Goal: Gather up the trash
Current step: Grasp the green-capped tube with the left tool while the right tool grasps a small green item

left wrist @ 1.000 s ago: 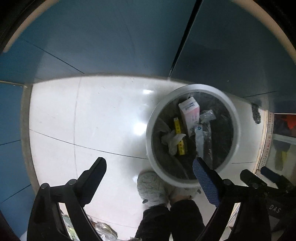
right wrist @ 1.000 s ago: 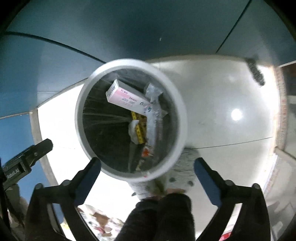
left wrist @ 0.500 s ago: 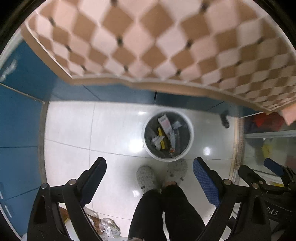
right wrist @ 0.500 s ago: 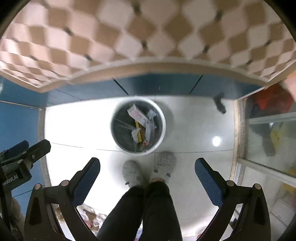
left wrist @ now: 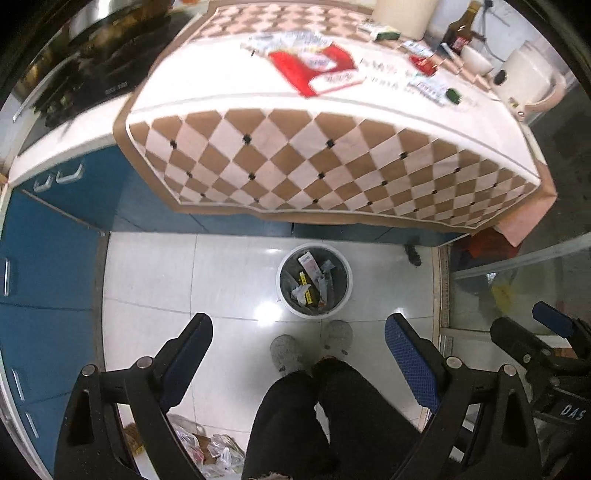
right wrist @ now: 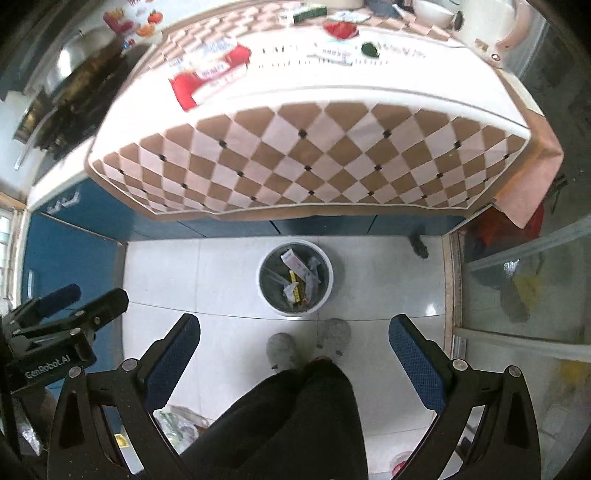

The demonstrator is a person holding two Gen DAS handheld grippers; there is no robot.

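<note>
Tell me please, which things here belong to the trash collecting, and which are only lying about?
For the job:
bin, already holding trash
red wrapper on the table
small packets on the table
left gripper and right gripper, both open and empty

Just lying about:
kettle
bottle
bowl
tablecloth

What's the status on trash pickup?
Left gripper open, empty. Right gripper open, empty. Trash bin on floor, part full. Red wrapper on table.
</note>
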